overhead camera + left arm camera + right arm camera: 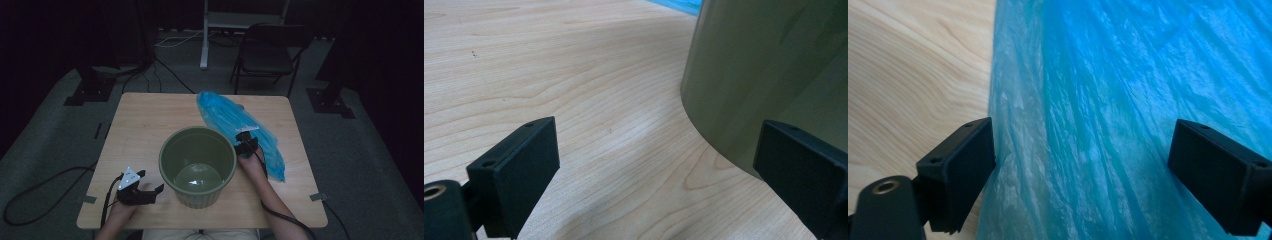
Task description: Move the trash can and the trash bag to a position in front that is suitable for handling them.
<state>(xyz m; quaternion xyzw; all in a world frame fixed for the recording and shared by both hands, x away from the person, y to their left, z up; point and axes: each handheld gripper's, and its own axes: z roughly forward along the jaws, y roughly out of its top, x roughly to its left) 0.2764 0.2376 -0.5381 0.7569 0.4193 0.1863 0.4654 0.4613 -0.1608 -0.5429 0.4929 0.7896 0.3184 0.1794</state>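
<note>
Dim room, grey carpet, one folding chair beyond our wooden table. At table centre we record a green bucket, upright and empty. Far right of it lies a crumpled blue plastic bag. Our right gripper sits over the bag's near part, jaws spread wide across the plastic. Our left gripper, near left, just beside the bucket's wall, jaws likewise spread, holding nothing.

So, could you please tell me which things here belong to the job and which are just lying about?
In the job:
- blue plastic bag, under the open right gripper
- green bin, beside the open left gripper

Lying about:
- folding chair
- floor cables
</note>
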